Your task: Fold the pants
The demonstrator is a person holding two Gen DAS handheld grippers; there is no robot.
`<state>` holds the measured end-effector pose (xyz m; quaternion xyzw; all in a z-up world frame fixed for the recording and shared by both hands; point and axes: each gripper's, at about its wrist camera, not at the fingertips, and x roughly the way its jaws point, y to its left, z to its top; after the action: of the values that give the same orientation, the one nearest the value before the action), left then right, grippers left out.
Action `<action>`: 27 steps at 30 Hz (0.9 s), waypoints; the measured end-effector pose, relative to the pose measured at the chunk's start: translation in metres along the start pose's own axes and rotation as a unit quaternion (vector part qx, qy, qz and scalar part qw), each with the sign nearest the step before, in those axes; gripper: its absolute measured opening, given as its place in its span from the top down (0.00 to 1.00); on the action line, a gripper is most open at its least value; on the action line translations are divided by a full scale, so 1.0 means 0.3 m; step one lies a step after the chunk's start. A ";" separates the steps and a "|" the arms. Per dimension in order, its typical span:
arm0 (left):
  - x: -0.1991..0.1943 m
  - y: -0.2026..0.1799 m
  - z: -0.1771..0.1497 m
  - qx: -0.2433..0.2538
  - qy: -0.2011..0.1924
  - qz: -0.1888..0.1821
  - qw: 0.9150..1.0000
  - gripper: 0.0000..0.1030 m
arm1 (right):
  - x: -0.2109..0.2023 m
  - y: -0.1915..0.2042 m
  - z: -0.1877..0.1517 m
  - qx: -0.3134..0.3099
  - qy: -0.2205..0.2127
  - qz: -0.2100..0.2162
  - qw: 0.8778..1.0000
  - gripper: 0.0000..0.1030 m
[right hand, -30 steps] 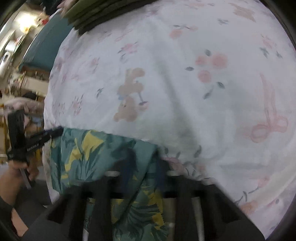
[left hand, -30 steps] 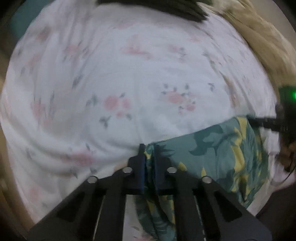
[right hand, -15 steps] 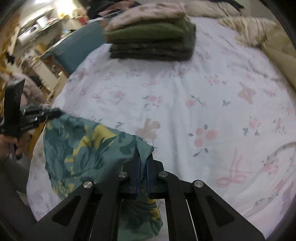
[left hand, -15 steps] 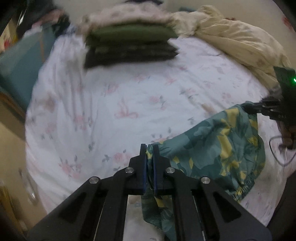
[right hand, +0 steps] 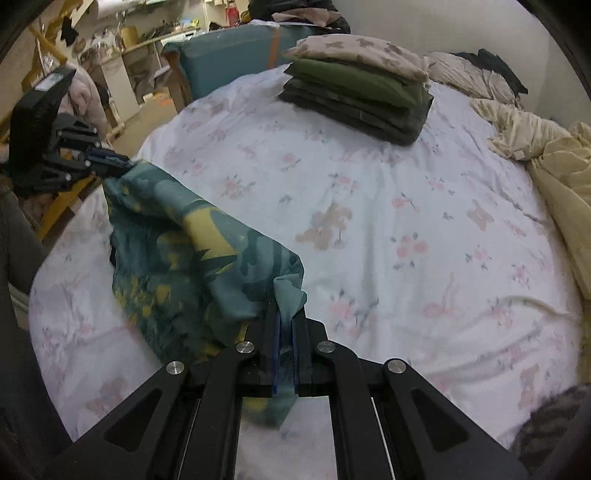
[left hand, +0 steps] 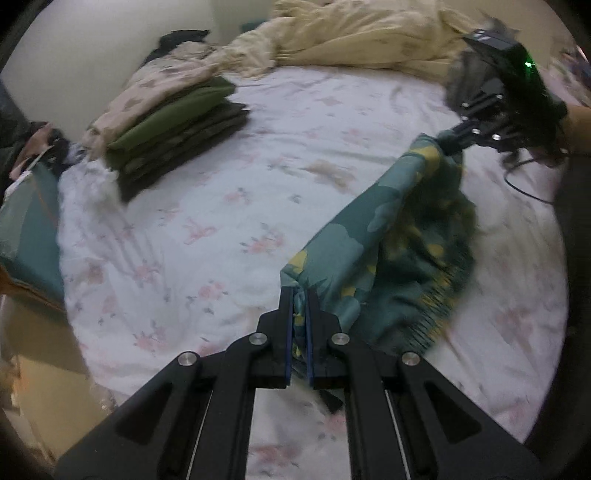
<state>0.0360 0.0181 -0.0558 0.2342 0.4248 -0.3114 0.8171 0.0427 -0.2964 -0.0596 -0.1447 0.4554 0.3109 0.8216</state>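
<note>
The pants are teal with a yellow and dark leaf print. They hang stretched in the air between my two grippers, above the floral bedsheet. My left gripper is shut on one corner of the pants; it also shows at the far left of the right wrist view. My right gripper is shut on the other corner of the pants; it shows at the upper right of the left wrist view. The lower part of the pants hangs loose and blurred.
A stack of folded clothes lies at the far side of the bed, also in the right wrist view. A crumpled cream duvet lies at the head end. A teal cushion and cluttered shelves stand beyond the bed.
Both grippers have lifted the pants off the sheet and risen well above the bed. The pants now hang stretched between them, and the far stack and duvet have come into view.
</note>
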 end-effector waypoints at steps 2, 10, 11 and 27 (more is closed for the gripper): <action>0.002 -0.043 -0.017 0.032 0.011 -0.006 0.999 0.96 | -0.006 0.029 -0.025 -0.005 0.014 -0.001 1.000 0.97; 0.123 -0.186 -0.140 0.087 0.118 -0.057 0.988 0.91 | 0.086 0.137 -0.145 -0.046 0.117 -0.013 0.992 0.96; 0.139 -0.189 -0.147 0.076 0.137 -0.066 0.985 0.88 | 0.091 0.142 -0.152 -0.046 0.122 -0.011 0.991 0.96; 0.086 0.023 0.046 -0.279 0.083 -0.012 0.956 0.62 | -0.046 -0.038 -0.008 0.192 0.013 -0.001 0.981 0.66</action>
<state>0.0600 0.0061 -0.0694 0.0164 0.5643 -0.1699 0.8078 0.0431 -0.3118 -0.0499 0.0110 0.5168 0.2148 0.8287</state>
